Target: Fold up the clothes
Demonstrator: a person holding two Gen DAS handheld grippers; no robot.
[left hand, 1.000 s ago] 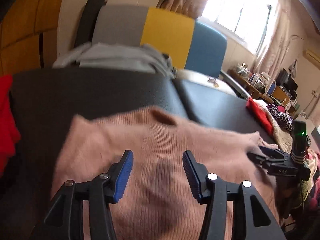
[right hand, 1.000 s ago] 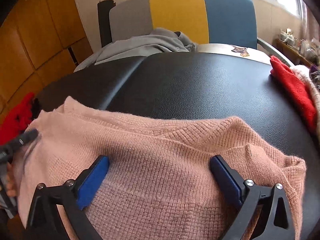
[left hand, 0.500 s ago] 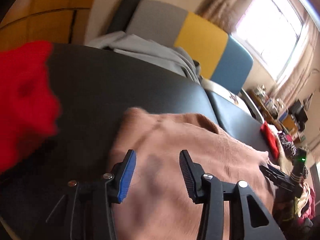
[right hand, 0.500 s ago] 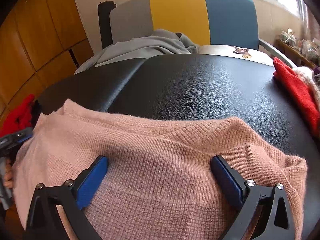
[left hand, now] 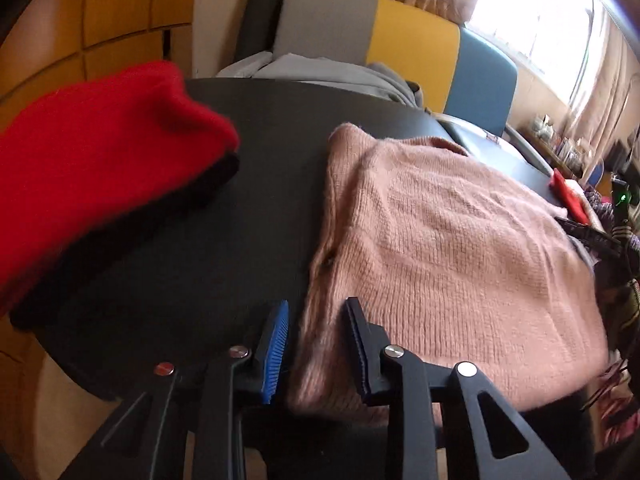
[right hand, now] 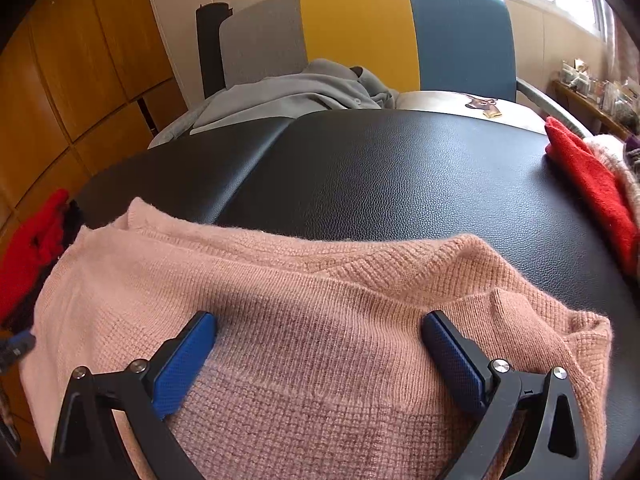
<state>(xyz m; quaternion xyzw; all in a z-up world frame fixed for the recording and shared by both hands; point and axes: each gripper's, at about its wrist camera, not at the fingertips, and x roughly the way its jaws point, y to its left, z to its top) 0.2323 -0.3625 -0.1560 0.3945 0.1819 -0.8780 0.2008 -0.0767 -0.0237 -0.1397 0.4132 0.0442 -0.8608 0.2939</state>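
Swung toward nine o'clock, the left gripper [left hand: 316, 344] has been closing around the pink sweater [left hand: 448, 264]'s left edge, pads not clearly pressing; the sweater lies on the black table [left hand: 180, 280], stretching toward two o'clock. Right-wrist view: the right gripper [right hand: 320, 356] is wide open over the ribbed knit, neckline at twelve.

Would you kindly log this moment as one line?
left tool: closing on sweater edge | right tool: open over sweater | table: red garment left

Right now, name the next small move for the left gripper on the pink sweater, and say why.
Probably finish closing the left gripper: its jaws have just been closing, the pink sweater's near left edge sits between them, and a sliver of gap shows at the blue pad. The right gripper rests wide open on the knit.
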